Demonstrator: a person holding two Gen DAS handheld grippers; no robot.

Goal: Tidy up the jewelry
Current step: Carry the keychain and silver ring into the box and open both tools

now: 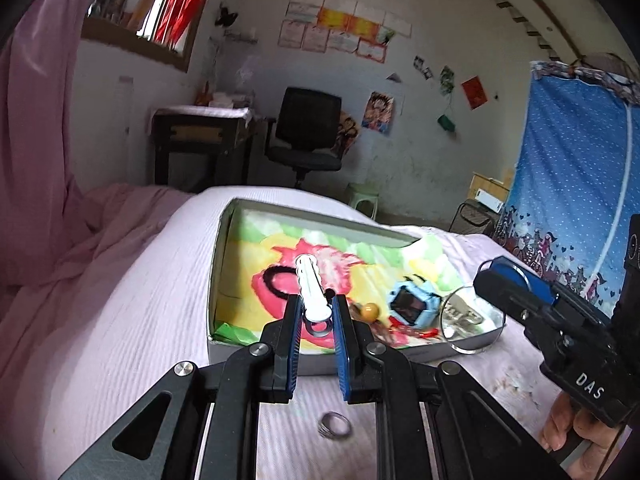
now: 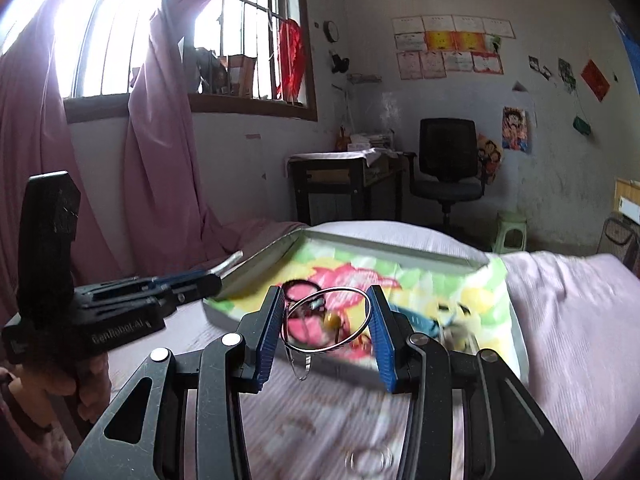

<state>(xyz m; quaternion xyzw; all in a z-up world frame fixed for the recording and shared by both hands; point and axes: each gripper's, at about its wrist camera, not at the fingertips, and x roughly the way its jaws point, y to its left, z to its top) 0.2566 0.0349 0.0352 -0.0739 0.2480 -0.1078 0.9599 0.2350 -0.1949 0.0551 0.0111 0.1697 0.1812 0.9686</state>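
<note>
Two grippers are up over the bed, and each of yours has something between its pads. Your left gripper point(image 1: 316, 312) is nearly closed on a white hair clip point(image 1: 310, 292): the blue pads pinch its near end, and the rest of the clip sticks out forward past the fingertips, over the tray point(image 1: 320, 220). A small metal loop at the clip's near end sits between the pads.

Your right gripper point(image 2: 326, 312) stands at a middling width, clamped across a thin silver bangle point(image 2: 326, 318). The ring spans the gap from one blue pad to the other, tilted, with its near edge dipping below the fingertips. In the left wrist view that same bangle shows as a clear hoop hanging off the right gripper's tip, at the tray's near right corner.

The tray is a shallow box lined with a bright flower-printed cloth point(image 1: 360, 248), lying on the pale pink bedspread point(image 1: 140, 300). Inside it you can see a black hair tie point(image 1: 280, 280), a light blue watch point(image 1: 412, 300), and a yellowish bead point(image 1: 370, 312) just beside the left gripper's right finger.

One silver ring point(image 1: 334, 428) lies on the bedspread outside the tray, below and behind the left gripper's fingers.
</note>
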